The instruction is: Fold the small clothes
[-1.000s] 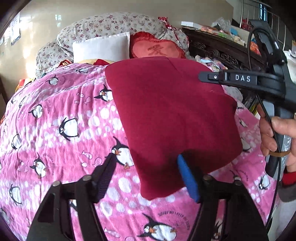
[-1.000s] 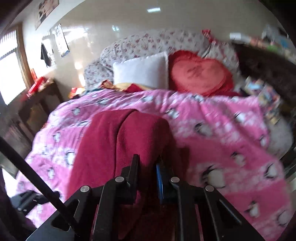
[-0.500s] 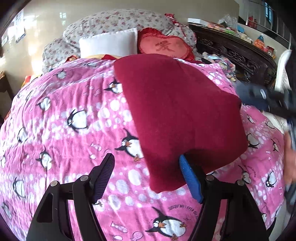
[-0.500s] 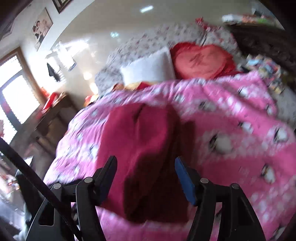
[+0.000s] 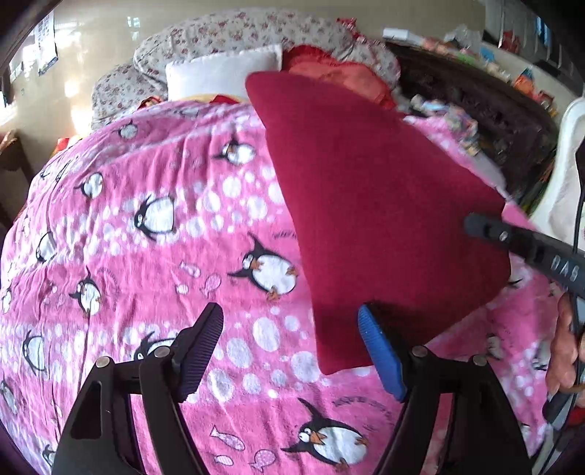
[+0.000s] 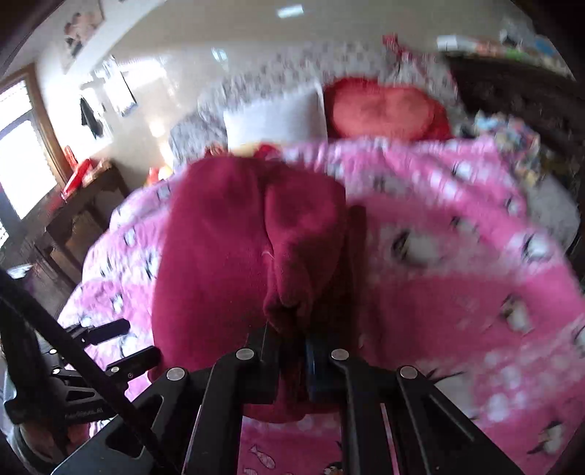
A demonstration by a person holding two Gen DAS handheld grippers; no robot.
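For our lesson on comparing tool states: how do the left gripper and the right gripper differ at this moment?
The left gripper is open and holds nothing; the right gripper is shut on the red garment. The left hovers beside the garment's near corner; the right pinches a bunched fold. Both point over the pink penguin blanket.

We are in a home bedroom. Beneath and ahead of the tongs spreads a bed (image 5: 109, 226) under a pink penguin-print quilt (image 5: 175, 255). Beyond them lie a white pillow (image 5: 219, 71), a red heart-shaped cushion (image 6: 384, 109) and floral bedding (image 5: 234, 33). Right of the tongs runs a carved dark wooden bed frame (image 5: 486, 98); far left, a window (image 6: 22, 164).
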